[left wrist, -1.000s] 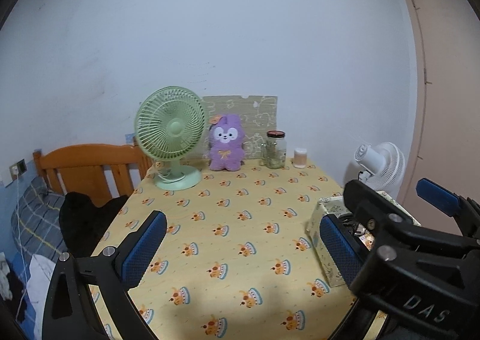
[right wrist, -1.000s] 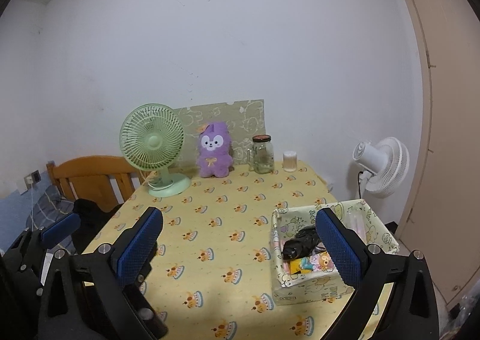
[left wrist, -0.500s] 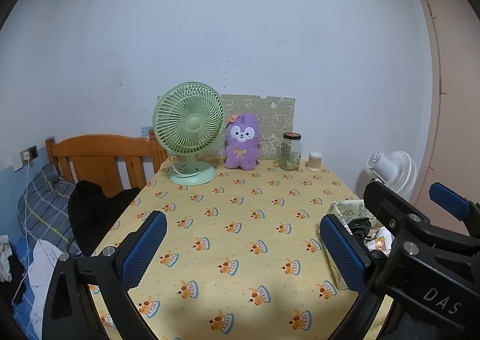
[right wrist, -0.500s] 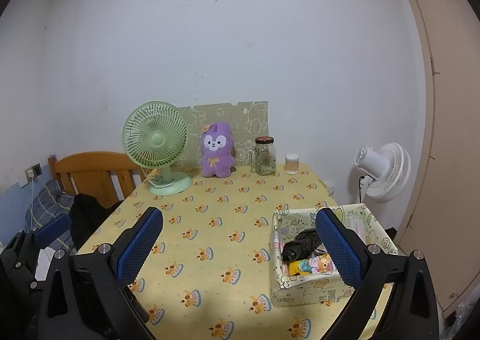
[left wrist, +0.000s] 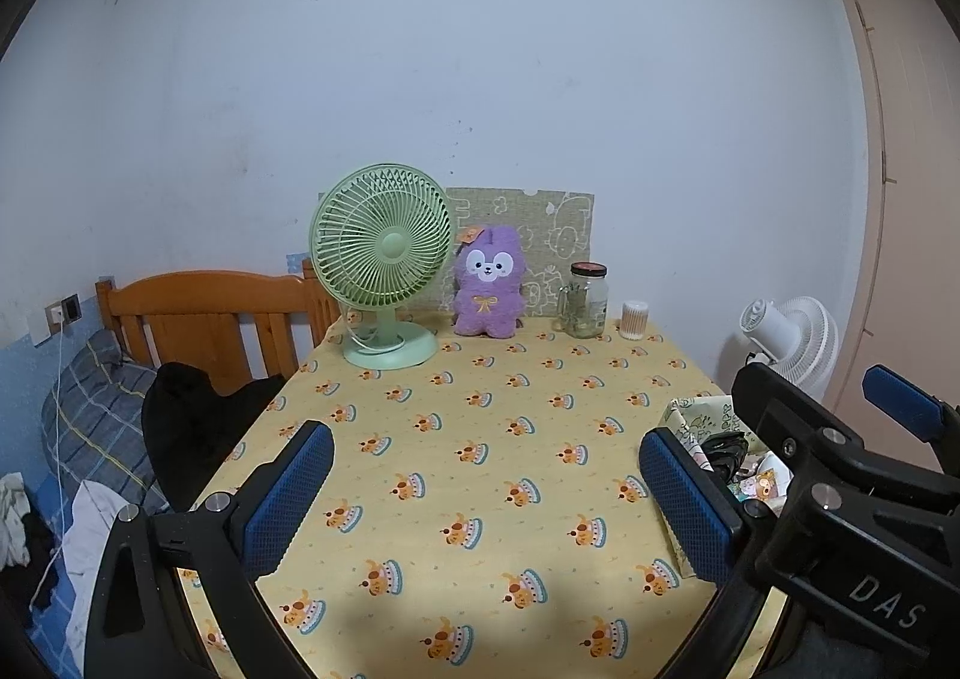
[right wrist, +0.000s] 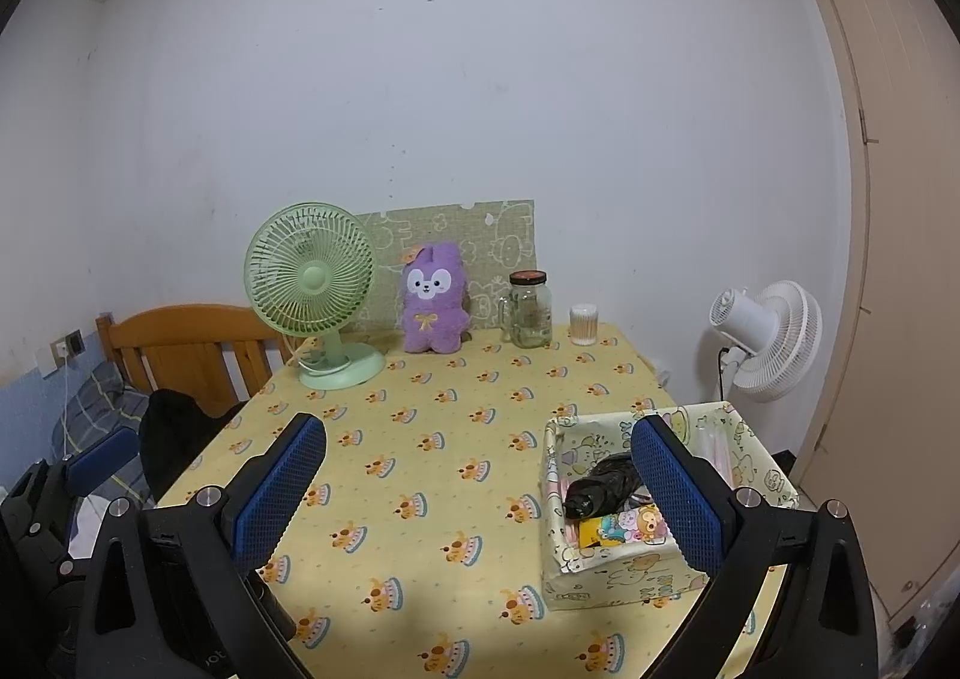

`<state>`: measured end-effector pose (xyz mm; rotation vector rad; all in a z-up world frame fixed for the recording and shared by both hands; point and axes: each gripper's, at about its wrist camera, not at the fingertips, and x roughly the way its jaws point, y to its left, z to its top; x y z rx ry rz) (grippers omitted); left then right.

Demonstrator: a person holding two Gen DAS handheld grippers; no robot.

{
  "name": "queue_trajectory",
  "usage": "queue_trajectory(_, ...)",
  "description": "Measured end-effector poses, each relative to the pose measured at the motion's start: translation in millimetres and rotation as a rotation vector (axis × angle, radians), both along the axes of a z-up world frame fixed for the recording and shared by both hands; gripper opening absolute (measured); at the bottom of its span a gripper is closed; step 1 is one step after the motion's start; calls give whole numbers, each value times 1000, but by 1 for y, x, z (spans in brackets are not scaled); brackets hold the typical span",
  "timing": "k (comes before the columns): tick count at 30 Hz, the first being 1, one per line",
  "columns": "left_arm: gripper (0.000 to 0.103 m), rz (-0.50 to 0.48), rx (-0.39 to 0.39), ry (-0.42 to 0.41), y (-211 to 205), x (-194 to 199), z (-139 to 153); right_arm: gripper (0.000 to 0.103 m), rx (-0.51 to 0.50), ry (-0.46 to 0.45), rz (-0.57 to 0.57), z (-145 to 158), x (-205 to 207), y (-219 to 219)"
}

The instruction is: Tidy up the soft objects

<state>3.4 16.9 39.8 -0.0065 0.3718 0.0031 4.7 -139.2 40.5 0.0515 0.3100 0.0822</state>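
With both the left gripper (left wrist: 480, 499) and right gripper (right wrist: 480, 493) spread wide and empty, reach far ahead to the purple plush rabbit (left wrist: 489, 281), squeeze its body gently, then carry it to the fabric storage box (right wrist: 606, 574) just right.

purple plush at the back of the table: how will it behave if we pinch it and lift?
The purple plush looks fuzzy and stuffed, so it will probably squash between the fingers and be light for its size. It stands upright against the patterned board, so a push would likely topple it. The glass jar stands close beside it.
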Motion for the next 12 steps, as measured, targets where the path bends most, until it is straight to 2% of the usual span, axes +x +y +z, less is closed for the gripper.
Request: queue_trajectory(12, 103, -1, -1, 15, 0, 7, -1, 103, 12, 15, -3, -3, 9, -3)
